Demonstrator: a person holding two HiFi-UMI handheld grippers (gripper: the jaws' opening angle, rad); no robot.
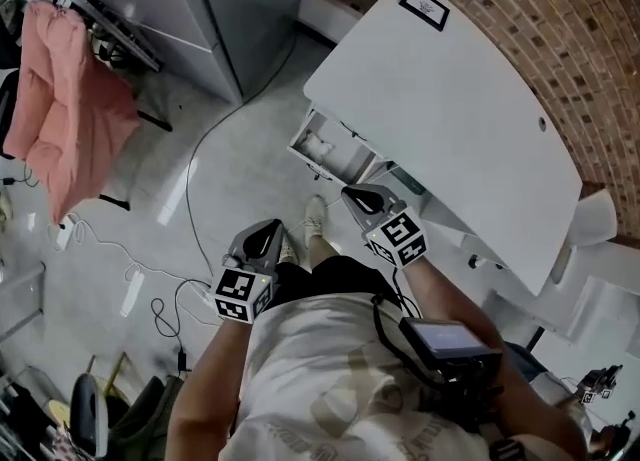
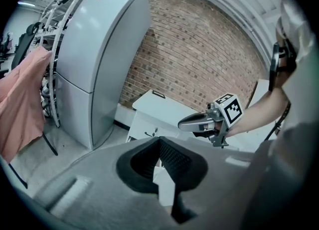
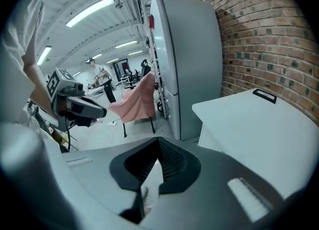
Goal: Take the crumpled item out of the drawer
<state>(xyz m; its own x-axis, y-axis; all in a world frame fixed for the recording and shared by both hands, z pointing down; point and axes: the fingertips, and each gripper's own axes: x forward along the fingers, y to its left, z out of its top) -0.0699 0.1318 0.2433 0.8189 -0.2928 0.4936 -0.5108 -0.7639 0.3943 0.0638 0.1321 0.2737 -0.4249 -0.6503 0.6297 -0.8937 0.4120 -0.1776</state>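
Drawer (image 1: pixel 347 162) beneath the white desk (image 1: pixel 450 99) stood open; we found the crumpled item (image 1: pixel 320 145) lying inside it. Left gripper (image 1: pixel 267 231) and right gripper (image 1: pixel 354 194) hung short of it, jaws together, holding nothing.

Both units are the same build: left gripper (image 1: pixel 272 228) and right gripper (image 1: pixel 351 193) have smooth grey moulded shells. Each carries a white cube (image 1: pixel 243 294) of black square markers at the rear. Fingers (image 2: pixel 172 160) are black, ribbed inside. Wearer has a pale short-sleeved T-shirt (image 1: pixel 320 379) with faint print, dark shorts (image 1: pixel 340 274) and light shoes (image 1: pixel 315 217). Black screen unit (image 1: pixel 445 339) on the torso, with a black cable (image 1: pixel 383 314).
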